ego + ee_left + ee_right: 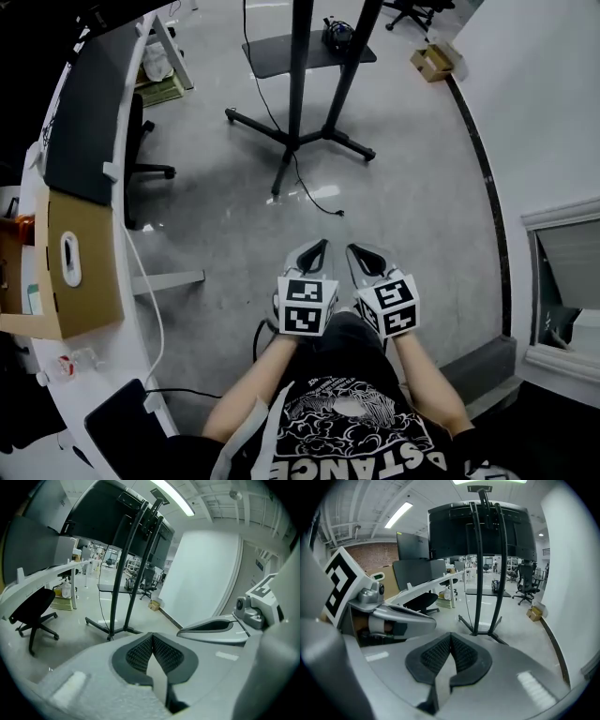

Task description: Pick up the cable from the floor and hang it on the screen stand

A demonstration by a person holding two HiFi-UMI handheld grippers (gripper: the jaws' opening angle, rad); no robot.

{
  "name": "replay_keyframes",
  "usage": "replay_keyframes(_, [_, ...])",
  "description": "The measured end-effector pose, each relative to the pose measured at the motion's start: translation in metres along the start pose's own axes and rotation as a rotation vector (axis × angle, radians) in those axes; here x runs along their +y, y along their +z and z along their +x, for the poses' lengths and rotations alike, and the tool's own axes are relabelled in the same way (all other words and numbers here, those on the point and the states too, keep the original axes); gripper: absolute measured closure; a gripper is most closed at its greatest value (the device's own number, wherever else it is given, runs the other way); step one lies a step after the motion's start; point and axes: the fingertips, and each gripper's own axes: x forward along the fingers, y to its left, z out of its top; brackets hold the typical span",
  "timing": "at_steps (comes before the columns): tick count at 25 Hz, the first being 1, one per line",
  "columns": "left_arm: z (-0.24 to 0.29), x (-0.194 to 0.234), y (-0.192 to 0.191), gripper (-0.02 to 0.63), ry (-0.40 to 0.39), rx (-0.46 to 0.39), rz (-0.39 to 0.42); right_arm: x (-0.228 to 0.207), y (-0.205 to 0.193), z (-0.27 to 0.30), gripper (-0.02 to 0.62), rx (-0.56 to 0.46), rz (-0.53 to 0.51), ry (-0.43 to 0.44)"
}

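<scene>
A thin dark cable point(315, 194) lies on the grey floor, trailing from the foot of the black screen stand point(298, 112) toward me. The stand's two uprights point(487, 569) rise to a large dark screen point(480, 527) ahead; the left gripper view shows the same stand point(123, 583). Both grippers are held side by side close to my body, well short of the cable. My left gripper point(312, 255) has its jaws closed together with nothing between them. My right gripper point(366, 259) is likewise shut and empty.
A curved white desk point(122, 309) runs along the left, carrying a cardboard box point(70, 267) and a dark monitor point(84, 112). A black office chair point(141, 159) stands beside it. A white wall point(525, 103) bounds the right; a small cardboard box point(433, 61) sits by it.
</scene>
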Motion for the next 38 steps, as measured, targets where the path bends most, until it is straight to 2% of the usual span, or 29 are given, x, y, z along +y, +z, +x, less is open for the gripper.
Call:
replay_keyframes(3, [0.013,0.013,-0.004,0.606,0.012,0.002,0.008,-0.004,-0.006,0.016,0.591,0.033,-0.025,0.012])
replay_keyframes(9, [0.053,0.029,-0.015,0.605,0.000,-0.005,-0.030,-0.022,-0.024,0.062,0.591,0.099,-0.132,0.055])
replay_keyframes(18, [0.151,0.063,-0.046,0.604,0.043,0.073,-0.083,-0.081,-0.071,0.159,0.591,0.223,-0.212,0.136])
replay_keyframes(22, [0.206,0.077,-0.070,0.604,0.064,0.125,-0.068,-0.109,-0.098,0.210,0.591,0.273,-0.275,0.180])
replay_keyframes(32, [0.306,0.135,-0.160,0.604,0.121,0.214,-0.207,-0.157,-0.195,0.321,0.591,0.408,-0.406,0.224])
replay_keyframes(38, [0.351,0.160,-0.211,0.604,0.133,0.245,-0.252,-0.175,-0.257,0.386,0.574,0.462,-0.448,0.253])
